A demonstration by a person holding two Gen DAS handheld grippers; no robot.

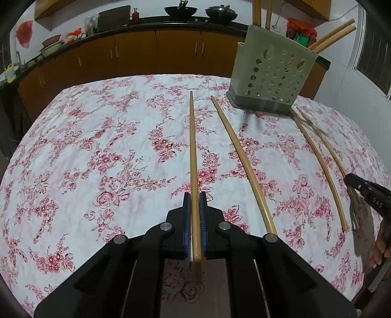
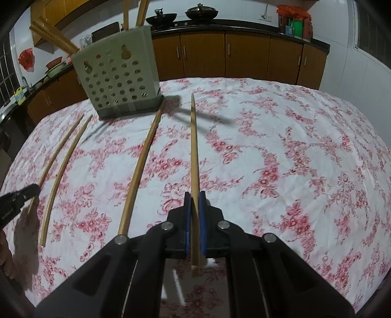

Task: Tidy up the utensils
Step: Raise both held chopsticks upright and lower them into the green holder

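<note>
My left gripper (image 1: 194, 198) is shut on a long bamboo chopstick (image 1: 193, 156) that points away toward the far table edge. My right gripper (image 2: 194, 197) is shut on another chopstick (image 2: 194, 151), its tip near the holder. A grey-green perforated utensil holder (image 1: 271, 73) stands at the far right of the table in the left wrist view and at the far left in the right wrist view (image 2: 117, 75), with several chopsticks standing in it. Loose chopsticks lie on the cloth: one (image 1: 242, 161) beside my left gripper, two more (image 1: 320, 161) further right.
The table wears a white cloth with red flowers (image 1: 97, 146). Brown cabinets (image 2: 244, 56) and a dark counter with woks (image 1: 180, 11) run behind it. The right gripper's tip (image 1: 361, 188) shows at the right edge of the left wrist view.
</note>
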